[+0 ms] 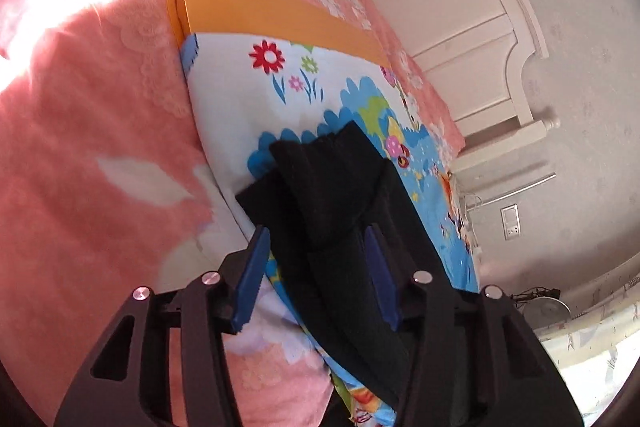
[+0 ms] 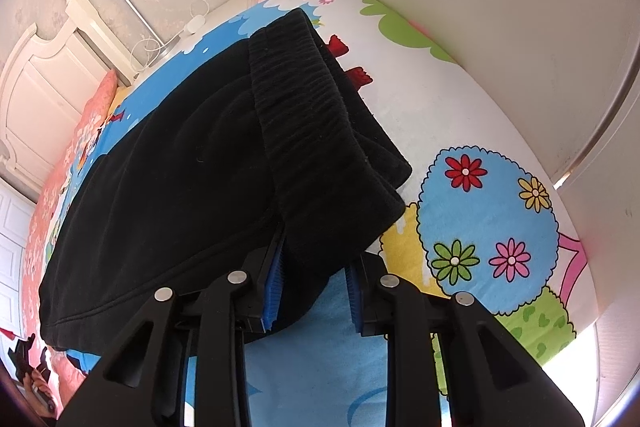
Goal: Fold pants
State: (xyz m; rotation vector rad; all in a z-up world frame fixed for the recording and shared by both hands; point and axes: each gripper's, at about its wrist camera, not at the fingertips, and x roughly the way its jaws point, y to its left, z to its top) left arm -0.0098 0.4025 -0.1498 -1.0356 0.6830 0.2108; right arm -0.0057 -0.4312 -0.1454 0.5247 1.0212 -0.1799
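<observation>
Right gripper (image 2: 314, 275) fingers nipped on pants (image 2: 180, 167) waistband; left gripper (image 1: 316, 267) fingers part-open astride the leg, grip uncertain; keep both edges level over bed (image 2: 460, 115).

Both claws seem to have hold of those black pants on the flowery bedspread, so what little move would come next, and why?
Probably carry the left gripper with its leg ends toward the waistband held by the right gripper: the black pants lie lengthwise on the cartoon bedspread, not yet folded across.
</observation>
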